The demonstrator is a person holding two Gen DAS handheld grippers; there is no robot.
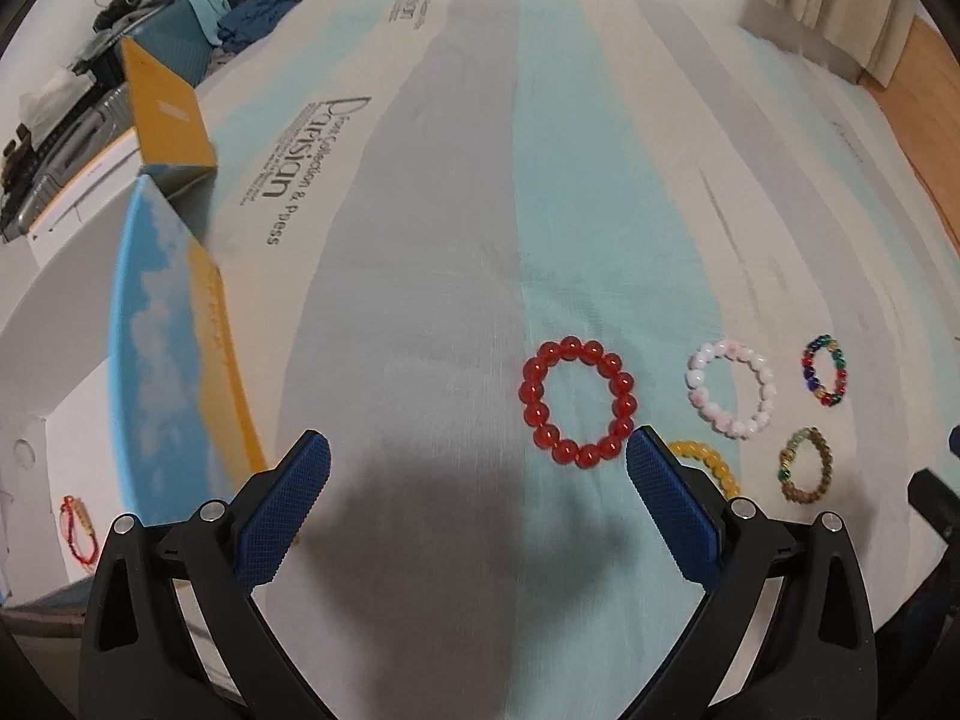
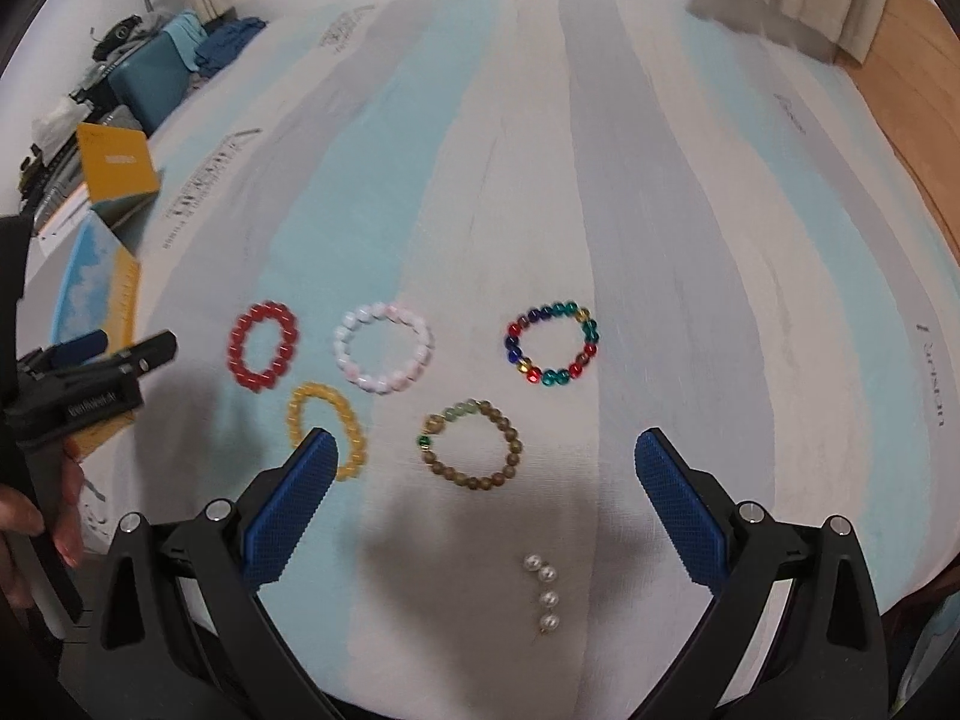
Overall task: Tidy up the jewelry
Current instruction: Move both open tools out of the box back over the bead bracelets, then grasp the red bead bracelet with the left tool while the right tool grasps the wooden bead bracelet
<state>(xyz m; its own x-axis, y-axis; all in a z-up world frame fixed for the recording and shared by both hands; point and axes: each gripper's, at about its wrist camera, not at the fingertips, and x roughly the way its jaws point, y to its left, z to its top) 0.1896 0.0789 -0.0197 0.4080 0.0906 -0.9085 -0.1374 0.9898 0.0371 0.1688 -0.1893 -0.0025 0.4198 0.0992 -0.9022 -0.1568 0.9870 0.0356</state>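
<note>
The left gripper [image 1: 478, 450] is spread wide near the red bead bracelet [image 1: 578, 402], probably to pick it. The right gripper [image 2: 486, 450] is also spread, empty, above the brown bead bracelet [image 2: 471, 443].

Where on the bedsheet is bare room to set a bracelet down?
Bare sheet lies beyond and right of the multicolour bracelet. Crowded: red, pink, yellow and brown bracelets cluster; pearls lie nearer the right gripper.
</note>
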